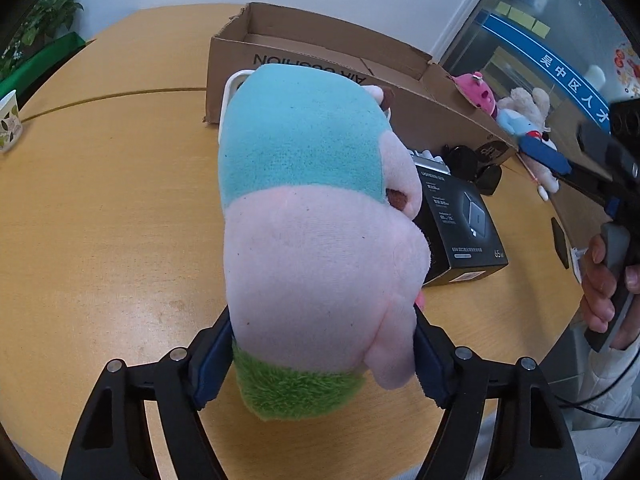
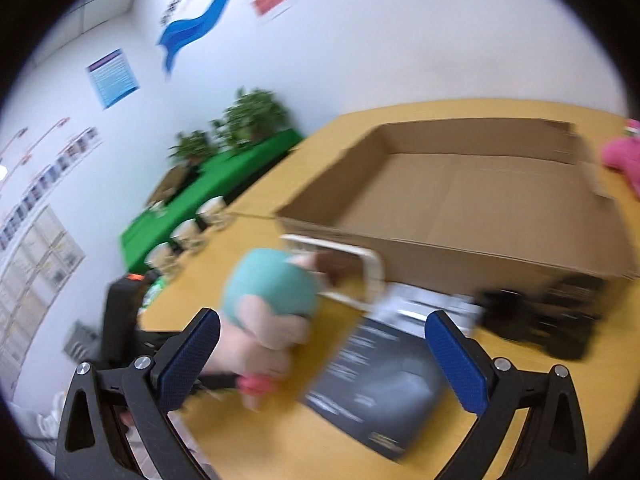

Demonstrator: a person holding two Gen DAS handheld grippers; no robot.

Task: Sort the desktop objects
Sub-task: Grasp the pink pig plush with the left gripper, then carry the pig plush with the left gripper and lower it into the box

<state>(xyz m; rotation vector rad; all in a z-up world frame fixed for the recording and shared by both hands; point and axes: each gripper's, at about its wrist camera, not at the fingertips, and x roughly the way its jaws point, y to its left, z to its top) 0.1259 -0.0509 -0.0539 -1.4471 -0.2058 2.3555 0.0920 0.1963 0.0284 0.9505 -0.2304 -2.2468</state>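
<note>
**Soft toy held in the left tongs, box ahead**

The left gripper (image 1: 322, 354) is clamped on a plush toy (image 1: 312, 240), its blue pads pressing into the pink middle just above the green end. The toy fills the left wrist view, above the table (image 1: 100, 220), with the cardboard box (image 1: 320, 52) at 12 o'clock. It looks light, squashy and unbreakable; a grip across the thick body should hold. The right gripper (image 2: 322, 356) stands wide open and empty, a black carton (image 2: 376, 392) below it.
</note>
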